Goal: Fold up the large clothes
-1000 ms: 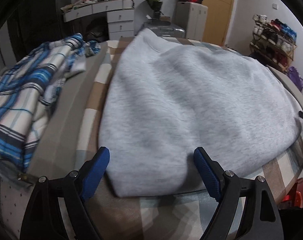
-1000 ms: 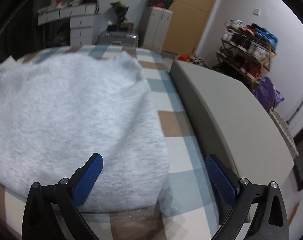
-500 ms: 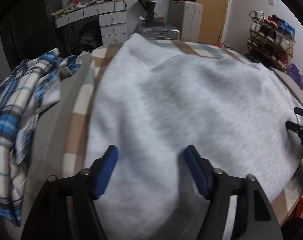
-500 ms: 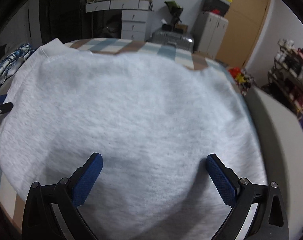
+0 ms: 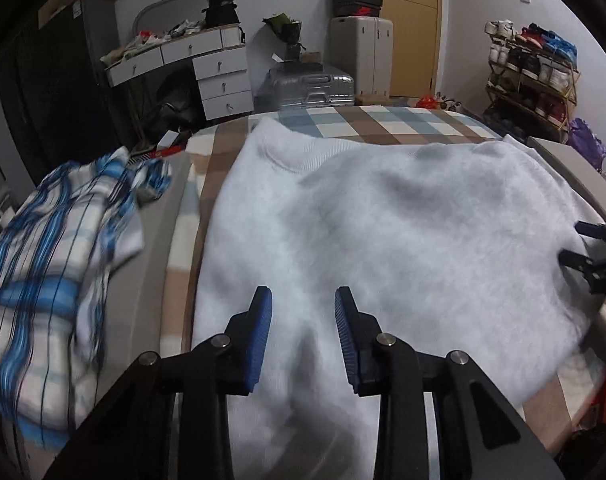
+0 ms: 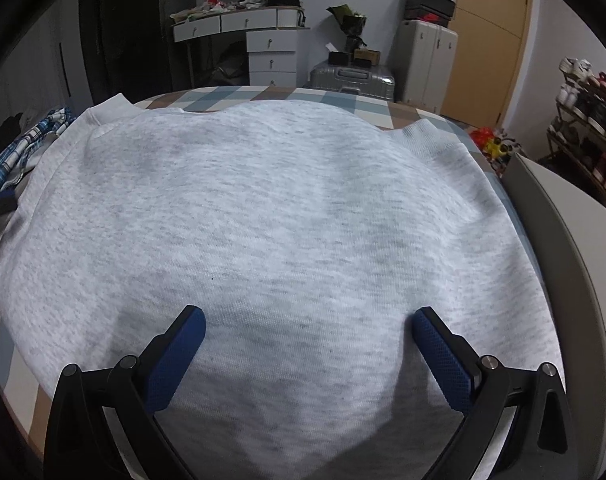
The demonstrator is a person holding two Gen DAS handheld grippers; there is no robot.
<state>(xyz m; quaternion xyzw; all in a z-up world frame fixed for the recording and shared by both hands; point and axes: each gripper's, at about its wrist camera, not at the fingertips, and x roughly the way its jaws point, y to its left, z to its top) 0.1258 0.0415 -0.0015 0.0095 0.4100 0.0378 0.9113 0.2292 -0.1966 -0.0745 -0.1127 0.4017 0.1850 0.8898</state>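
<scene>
Checked bedding carries the sweatshirt (image 6: 287, 220) spread flat ahead of both tools, the left tool (image 5: 303, 336) just narrowing over a ridge of its near hem, seemingly to pinch it, while the right tool (image 6: 309, 352) hangs wide above the hem, gripping nothing yet.

my grippers have black arms and blue pads (image 6: 175, 356). the sweatshirt (image 6: 271, 216) is pale heather grey. the bedcover (image 5: 387, 122) is checked in brown, light blue and cream. the shirt (image 5: 51, 264) beside it is blue-and-white plaid. the drawers (image 5: 219, 76) are white, the door (image 6: 491, 36) tan.
</scene>
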